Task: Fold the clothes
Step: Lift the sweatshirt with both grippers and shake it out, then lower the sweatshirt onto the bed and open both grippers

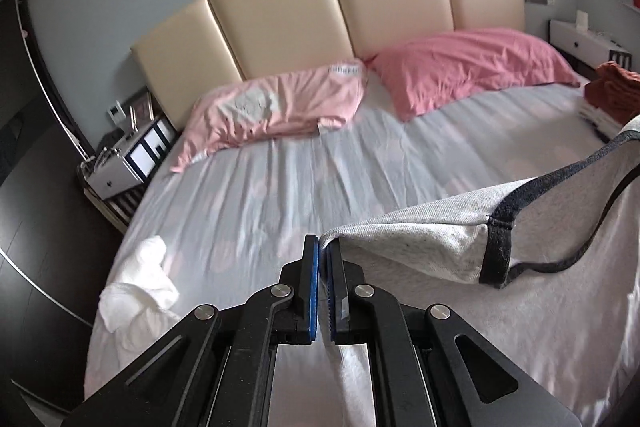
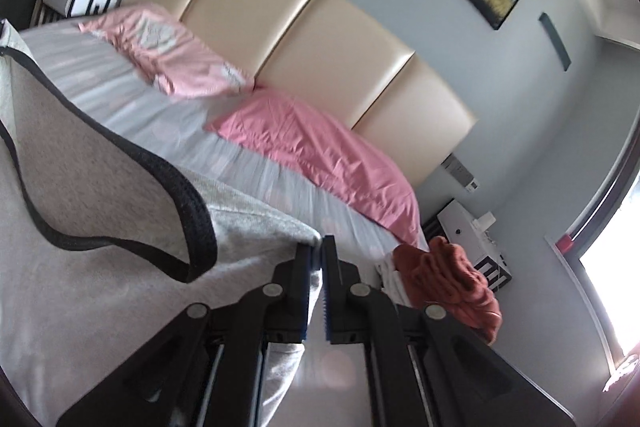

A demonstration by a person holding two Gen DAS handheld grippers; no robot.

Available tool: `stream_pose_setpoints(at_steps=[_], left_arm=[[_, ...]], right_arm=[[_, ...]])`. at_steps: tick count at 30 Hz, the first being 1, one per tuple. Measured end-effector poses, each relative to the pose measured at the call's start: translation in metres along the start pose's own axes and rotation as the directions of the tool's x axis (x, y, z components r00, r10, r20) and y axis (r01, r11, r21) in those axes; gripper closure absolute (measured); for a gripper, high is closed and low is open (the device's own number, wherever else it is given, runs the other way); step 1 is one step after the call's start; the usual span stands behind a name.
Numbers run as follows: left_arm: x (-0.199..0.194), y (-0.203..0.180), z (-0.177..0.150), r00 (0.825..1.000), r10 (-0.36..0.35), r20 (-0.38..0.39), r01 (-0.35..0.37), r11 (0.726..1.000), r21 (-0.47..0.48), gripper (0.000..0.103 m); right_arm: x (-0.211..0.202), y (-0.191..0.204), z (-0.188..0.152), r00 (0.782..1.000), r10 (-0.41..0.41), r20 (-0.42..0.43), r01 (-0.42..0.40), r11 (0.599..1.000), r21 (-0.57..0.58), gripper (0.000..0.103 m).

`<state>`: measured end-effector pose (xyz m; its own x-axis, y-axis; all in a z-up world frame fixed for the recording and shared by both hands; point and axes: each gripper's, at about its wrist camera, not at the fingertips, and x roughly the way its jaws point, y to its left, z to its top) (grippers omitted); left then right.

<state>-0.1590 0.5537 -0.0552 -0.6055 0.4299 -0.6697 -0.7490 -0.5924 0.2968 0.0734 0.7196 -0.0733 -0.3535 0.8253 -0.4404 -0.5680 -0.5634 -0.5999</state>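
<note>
A light grey top (image 1: 420, 231) with a dark collar band (image 1: 498, 255) hangs lifted above the bed (image 1: 280, 195). My left gripper (image 1: 323, 247) is shut on its shoulder corner, with the cloth stretching away to the right. In the right wrist view my right gripper (image 2: 317, 247) is shut on the other shoulder of the grey top (image 2: 100, 267), whose dark collar (image 2: 188, 203) loops to the left. The lower part of the top hangs out of view below both grippers.
Two pink pillows (image 1: 280, 107) (image 1: 472, 67) lie against the beige headboard (image 1: 340, 7). A white garment (image 1: 136, 283) lies at the bed's left edge. A rust-red pile of clothes (image 2: 448, 279) sits on the bed's right side. Nightstands (image 1: 120, 163) (image 2: 468, 227) flank the bed.
</note>
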Motion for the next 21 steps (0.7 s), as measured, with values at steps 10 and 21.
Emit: stream_pose_setpoints(at_steps=[10,21], left_arm=[[0.164,-0.037,0.019,0.985,0.01,-0.171,0.001,0.998,0.064,0.099],[0.244,-0.05,-0.016,0.946,-0.065,-0.316,0.056,0.998,-0.038,0.049]], right_arm=[[0.165,0.05,0.004,0.978,0.108,-0.18,-0.115,0.993,-0.029,0.099],[0.242,0.075,-0.041,0.876,0.325,-0.357,-0.289,0.945,0.15,0.093]])
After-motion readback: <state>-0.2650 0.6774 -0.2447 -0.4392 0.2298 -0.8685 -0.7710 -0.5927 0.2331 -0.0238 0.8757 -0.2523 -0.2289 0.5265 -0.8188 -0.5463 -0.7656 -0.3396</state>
